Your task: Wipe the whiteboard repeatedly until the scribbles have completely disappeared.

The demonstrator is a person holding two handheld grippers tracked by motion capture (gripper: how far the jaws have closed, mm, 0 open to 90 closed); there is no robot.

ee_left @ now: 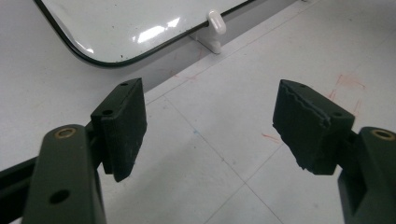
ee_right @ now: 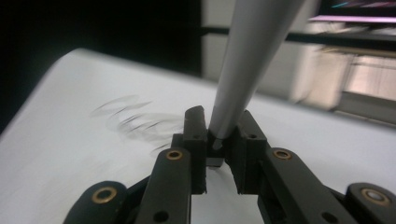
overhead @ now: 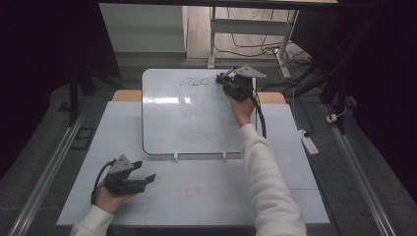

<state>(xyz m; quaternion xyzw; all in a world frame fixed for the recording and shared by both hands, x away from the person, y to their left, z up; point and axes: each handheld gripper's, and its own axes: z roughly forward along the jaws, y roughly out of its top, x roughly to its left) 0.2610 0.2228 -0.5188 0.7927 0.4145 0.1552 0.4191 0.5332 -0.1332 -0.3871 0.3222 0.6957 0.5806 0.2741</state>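
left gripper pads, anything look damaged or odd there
Yes. In the left gripper view, the pad on the right has a ragged, chipped top edge, while the other pad looks even. Faint red marks also stain the table nearby.

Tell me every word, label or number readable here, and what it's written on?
Nothing legible anywhere.
Black scribble on the whiteboard, beside the pen in the right gripper: loops, too small and blurred to read as words.
Faint red marks on the table: not writing.
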